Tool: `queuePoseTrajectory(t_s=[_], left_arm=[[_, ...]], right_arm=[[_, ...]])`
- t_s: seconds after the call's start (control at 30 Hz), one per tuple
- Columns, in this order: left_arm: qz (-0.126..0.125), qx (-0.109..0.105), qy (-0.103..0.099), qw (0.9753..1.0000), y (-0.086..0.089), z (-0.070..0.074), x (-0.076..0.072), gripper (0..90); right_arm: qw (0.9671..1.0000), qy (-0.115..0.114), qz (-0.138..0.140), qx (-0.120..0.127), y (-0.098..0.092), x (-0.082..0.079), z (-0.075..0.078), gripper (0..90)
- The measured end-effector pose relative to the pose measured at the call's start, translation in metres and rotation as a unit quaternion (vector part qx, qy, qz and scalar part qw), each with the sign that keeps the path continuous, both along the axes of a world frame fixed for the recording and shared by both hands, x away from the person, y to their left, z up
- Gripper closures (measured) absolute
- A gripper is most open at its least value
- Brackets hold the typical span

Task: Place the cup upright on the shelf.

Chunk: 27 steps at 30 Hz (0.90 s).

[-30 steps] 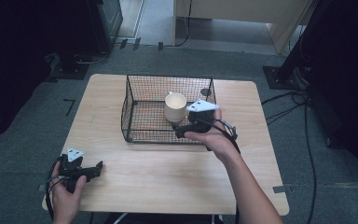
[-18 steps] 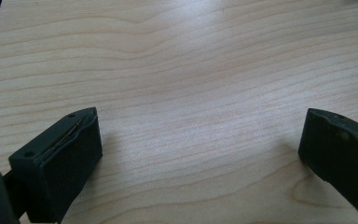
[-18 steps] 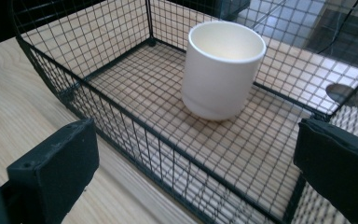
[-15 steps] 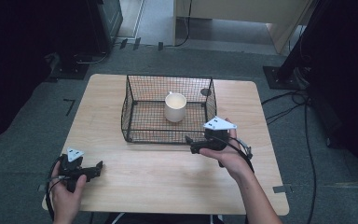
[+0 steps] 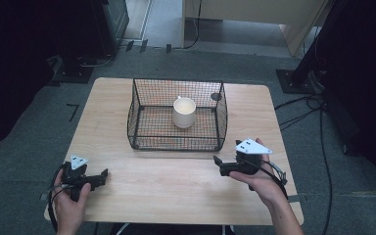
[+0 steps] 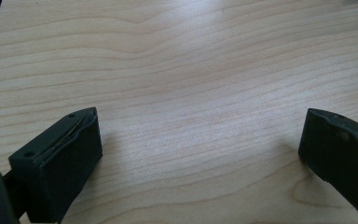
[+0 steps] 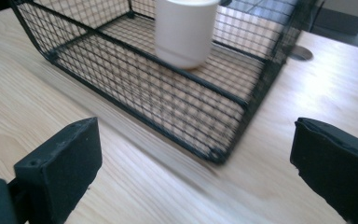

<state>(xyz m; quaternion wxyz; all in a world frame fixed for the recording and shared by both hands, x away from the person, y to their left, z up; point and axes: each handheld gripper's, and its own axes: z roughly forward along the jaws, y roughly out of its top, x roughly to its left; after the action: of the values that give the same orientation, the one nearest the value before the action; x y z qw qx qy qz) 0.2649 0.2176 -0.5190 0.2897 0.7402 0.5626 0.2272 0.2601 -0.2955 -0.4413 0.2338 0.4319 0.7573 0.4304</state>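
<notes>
Your left tool (image 5: pixel 100 177) sits low at the near left corner of the pale wooden table (image 5: pixel 176 196), held in your left hand (image 5: pixel 68 196), its grey three-cornered plate facing up. In the left gripper view its two black jaws stand wide apart with nothing between them but bare wood grain, so it is open and empty.

Your right tool (image 5: pixel 219 164) is held in your right hand (image 5: pixel 262 181) over the near right part of the table, just in front of the black wire-mesh basket (image 5: pixel 142 137) and apart from it. Its jaws point left and slightly toward the basket. In the right gripper view they also stand wide apart, holding nothing; between them you look at the basket's near corner.

The basket rests at the middle of the table, toward the far edge. Inside it a cream-white cylindrical cup (image 5: pixel 184 112) stands upright on the mesh floor, nearer the far wall and roughly midway between the side walls. In the right gripper view the cup (image 7: pixel 185 32) shows behind the mesh (image 7: pixel 177 100), slightly blurred.

A small dark round disc (image 5: pixel 215 96) lies on the table by the basket's far right corner.
</notes>
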Motion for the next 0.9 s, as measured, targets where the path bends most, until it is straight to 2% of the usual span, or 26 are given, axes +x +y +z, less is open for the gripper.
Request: queuePoseTrajectory(t_s=[0.13,0.33,0.47,0.57,0.67,0.8,0.83,0.87,0.9], left_arm=[[0.000,0.000,0.000,1.0000,0.000,0.000,0.000,0.0],[-0.001,0.001,0.001,1.0000,0.000,0.000,0.000,0.0],[-0.001,0.001,0.000,1.0000,0.000,0.000,0.000,0.0],[-0.001,0.001,0.001,1.0000,0.000,0.000,0.000,0.0],[-0.001,0.001,0.000,1.0000,0.000,0.000,0.000,0.0],[-0.001,0.001,0.000,1.0000,0.000,0.000,0.000,0.0],[-0.001,0.001,0.001,1.0000,0.000,0.000,0.000,0.0],[-0.001,0.001,0.000,1.0000,0.000,0.000,0.000,0.0],[-0.001,0.001,0.001,1.0000,0.000,0.000,0.000,0.0]], right_arm=[[0.9997,0.004,-0.023,0.008,-0.023,-0.008,-0.009,2.1],[0.9990,0.006,-0.042,0.012,-0.040,-0.016,-0.017,2.1],[0.9974,0.018,-0.067,0.016,-0.058,-0.025,-0.031,1.4],[0.9966,0.021,-0.077,0.020,-0.065,-0.028,-0.037,1.1],[0.9948,0.027,-0.098,0.013,-0.078,-0.035,-0.048,1.0],[0.9933,0.032,-0.111,0.004,-0.087,-0.039,-0.056,1.0],[0.9920,0.036,-0.121,-0.005,-0.095,-0.043,-0.062,1.0],[0.9920,0.036,-0.121,-0.005,-0.095,-0.043,-0.062,1.0],[0.9905,0.040,-0.132,-0.003,-0.101,-0.046,-0.065,1.0]])
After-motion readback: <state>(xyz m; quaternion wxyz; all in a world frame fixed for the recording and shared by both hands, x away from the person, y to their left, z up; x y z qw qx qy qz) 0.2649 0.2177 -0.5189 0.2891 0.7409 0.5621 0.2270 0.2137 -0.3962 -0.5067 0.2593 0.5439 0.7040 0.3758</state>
